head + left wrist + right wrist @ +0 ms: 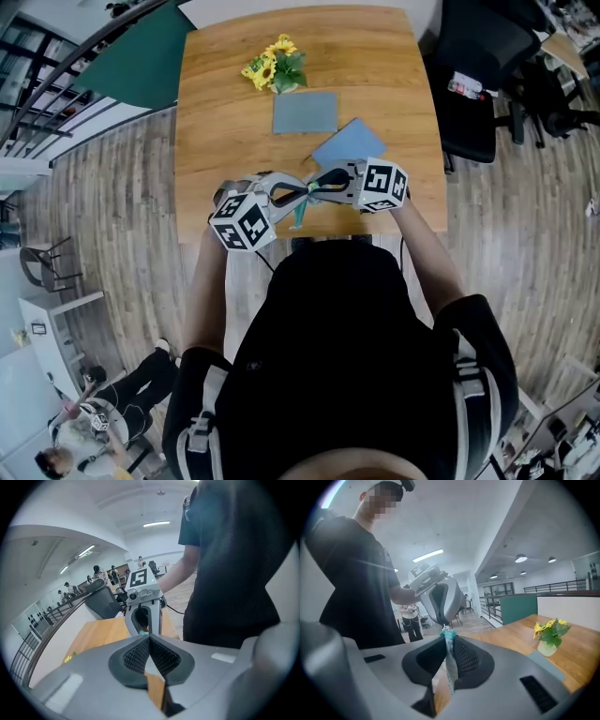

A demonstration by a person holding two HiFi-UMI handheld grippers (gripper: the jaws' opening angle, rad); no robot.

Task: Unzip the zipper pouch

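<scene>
A small translucent zipper pouch (300,216) with a teal zipper edge hangs between my two grippers above the near edge of the wooden table (216,141). My left gripper (298,194) comes in from the left, my right gripper (319,187) from the right, tips almost meeting. In the right gripper view the pouch (451,663) runs down between the right jaws, which press its upper edge. The left gripper (444,623) faces it and pinches the teal zipper end. In the left gripper view the left jaws are shut, with a teal bit (143,631) at their tip.
A small vase of sunflowers (275,67) stands at the table's far side, with two grey-blue mats (305,112) (349,145) nearer. A black office chair (478,66) is off the table's right edge. The person's torso is close behind the grippers.
</scene>
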